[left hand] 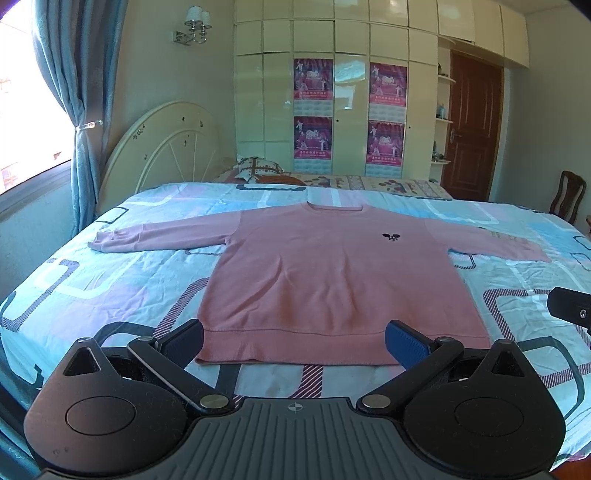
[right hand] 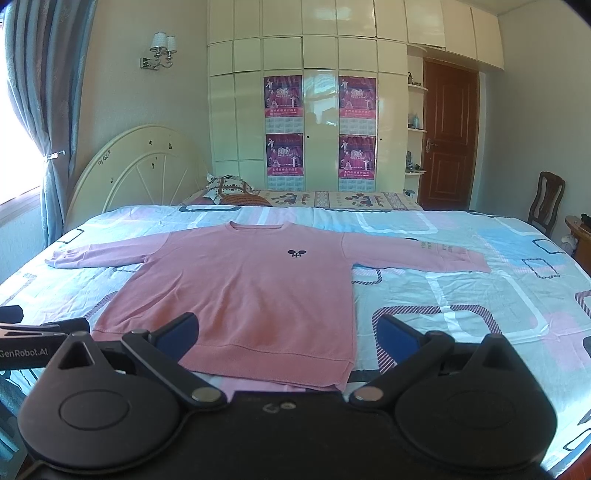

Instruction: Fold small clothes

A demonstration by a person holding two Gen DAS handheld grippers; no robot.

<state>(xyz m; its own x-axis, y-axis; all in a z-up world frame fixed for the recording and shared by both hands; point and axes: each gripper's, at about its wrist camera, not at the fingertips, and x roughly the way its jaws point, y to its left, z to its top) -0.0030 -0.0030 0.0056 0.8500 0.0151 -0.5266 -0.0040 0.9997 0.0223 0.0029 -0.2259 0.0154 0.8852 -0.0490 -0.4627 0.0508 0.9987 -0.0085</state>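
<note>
A pink sweater (left hand: 332,273) lies flat and face up on the bed (left hand: 110,266), sleeves spread out to both sides, neckline toward the far end and hem nearest the cameras. A small dark emblem (left hand: 390,236) sits on its chest.

The left gripper (left hand: 293,341) hangs just in front of the hem, jaws spread wide and holding nothing; the hem spans the gap between its blue pads (left hand: 406,343). The right gripper (right hand: 286,338) is also wide open and empty, set over the hem's right corner, with its left finger in front of the cloth and its right finger in front of bare sheet. Whether either touches the fabric cannot be told.

The bed wears a sheet patterned in pale blue, pink and white. Beyond it stand a cream headboard (left hand: 162,147), a pillow (left hand: 258,168), a tall cream wardrobe (left hand: 351,48) carrying four magenta posters (left hand: 313,79), a brown door (left hand: 474,129), a wall lamp (left hand: 194,26), a blue curtain (left hand: 74,92) and a wooden chair (left hand: 569,195).
</note>
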